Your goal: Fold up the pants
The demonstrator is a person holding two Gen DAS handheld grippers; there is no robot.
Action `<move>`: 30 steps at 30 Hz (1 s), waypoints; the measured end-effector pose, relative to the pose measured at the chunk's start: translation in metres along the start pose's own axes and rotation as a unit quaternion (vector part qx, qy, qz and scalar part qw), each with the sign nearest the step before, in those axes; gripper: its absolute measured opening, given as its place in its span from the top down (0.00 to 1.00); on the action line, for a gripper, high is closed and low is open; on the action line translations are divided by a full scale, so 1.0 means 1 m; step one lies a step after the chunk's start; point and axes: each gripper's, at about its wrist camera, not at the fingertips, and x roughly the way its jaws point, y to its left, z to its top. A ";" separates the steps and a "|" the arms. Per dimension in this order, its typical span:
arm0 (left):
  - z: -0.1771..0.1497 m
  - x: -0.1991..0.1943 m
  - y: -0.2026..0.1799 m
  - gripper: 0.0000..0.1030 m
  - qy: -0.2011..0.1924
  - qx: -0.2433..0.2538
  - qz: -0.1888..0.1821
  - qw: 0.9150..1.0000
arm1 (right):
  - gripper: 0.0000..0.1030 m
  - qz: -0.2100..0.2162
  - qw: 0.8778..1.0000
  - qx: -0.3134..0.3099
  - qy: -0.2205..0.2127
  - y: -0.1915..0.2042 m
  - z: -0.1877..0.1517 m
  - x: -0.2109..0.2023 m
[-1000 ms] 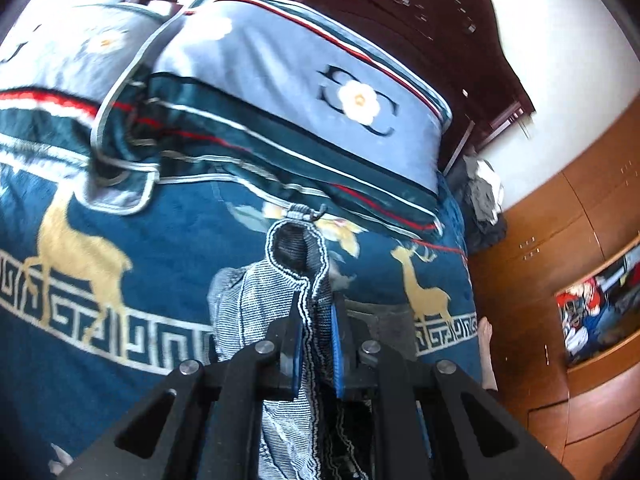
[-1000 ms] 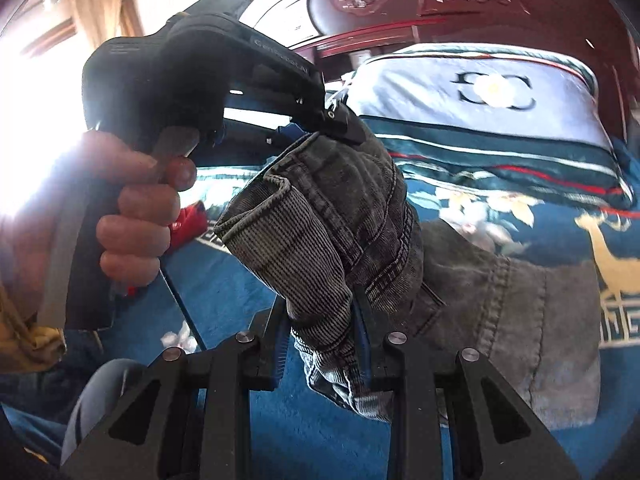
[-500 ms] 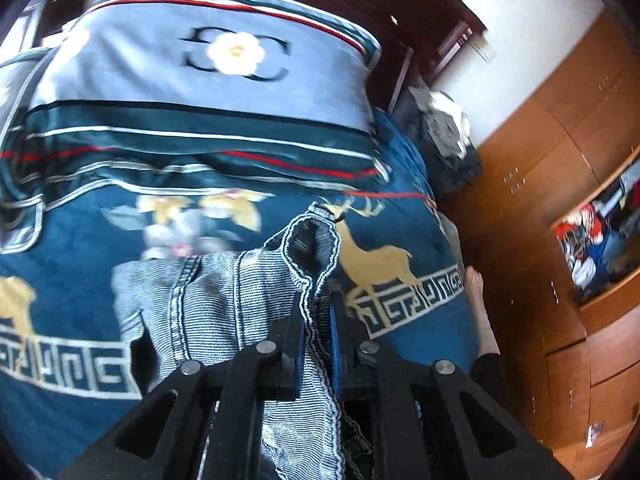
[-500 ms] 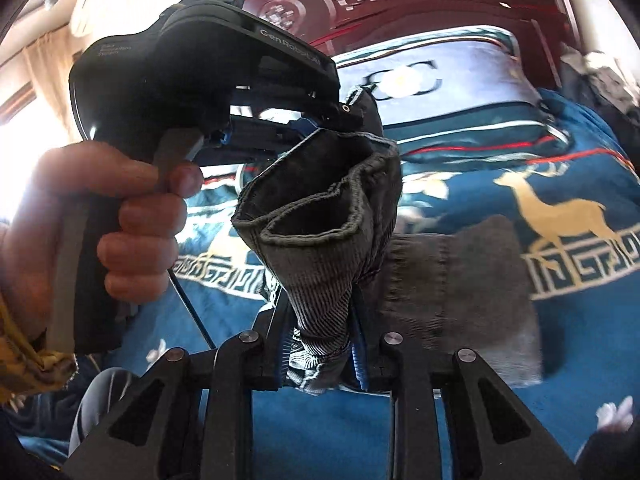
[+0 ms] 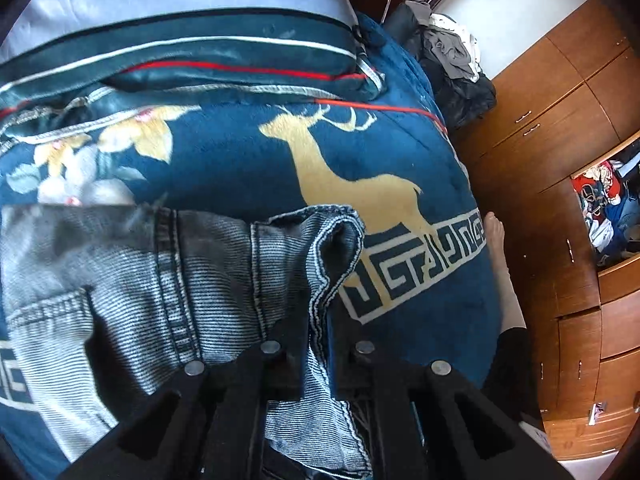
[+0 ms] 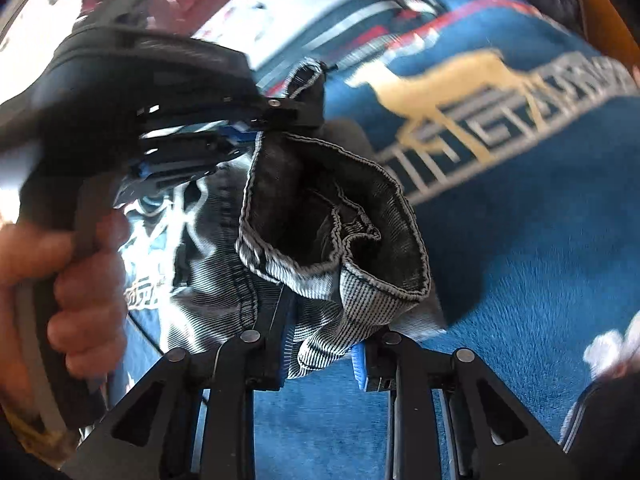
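- The grey jeans (image 5: 132,280) lie on the blue blanket (image 5: 248,168) of the bed, with the gold deer (image 5: 344,176) just beyond their far edge.
- The left gripper (image 5: 316,344) is pinched almost closed on a stitched hem of the jeans, which stands up in a loop above its jaws.
- The right gripper (image 6: 320,344) is also clamped on the denim; a thick bunch of hem (image 6: 360,248) fills the space between its jaws, so they stand a little apart.
- In the right wrist view a hand (image 6: 80,280) holds the handle of the left gripper, and both grippers carry the same end of the jeans close together.
- My judgement: the fold is in the middle. The held end is brought over the part that lies flat, but it is not yet laid down and not released.
- What is left, I think: to lower the end, align the edges, let go, and perhaps one more fold.
- On the right side of the left wrist view the bed edge is near, with a bare foot (image 5: 496,236) and the wooden wardrobe (image 5: 560,120) beside it; the pillow (image 5: 180,20) lies beyond the deer. Open blanket remains in front of the jeans.
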 end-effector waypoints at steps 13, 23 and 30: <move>-0.050 -0.115 0.036 0.44 -0.074 0.042 -0.023 0.996 | 0.44 -0.071 0.997 -0.023 -0.013 0.000 0.002 -0.042; -0.120 -0.093 0.078 0.46 -0.022 0.037 0.039 0.998 | 0.40 -0.030 0.989 -0.144 -0.017 0.026 0.035 -0.037; -0.131 -0.092 0.087 0.46 -0.025 0.032 0.032 0.999 | 0.92 -0.057 0.978 -0.200 0.016 0.033 0.026 -0.017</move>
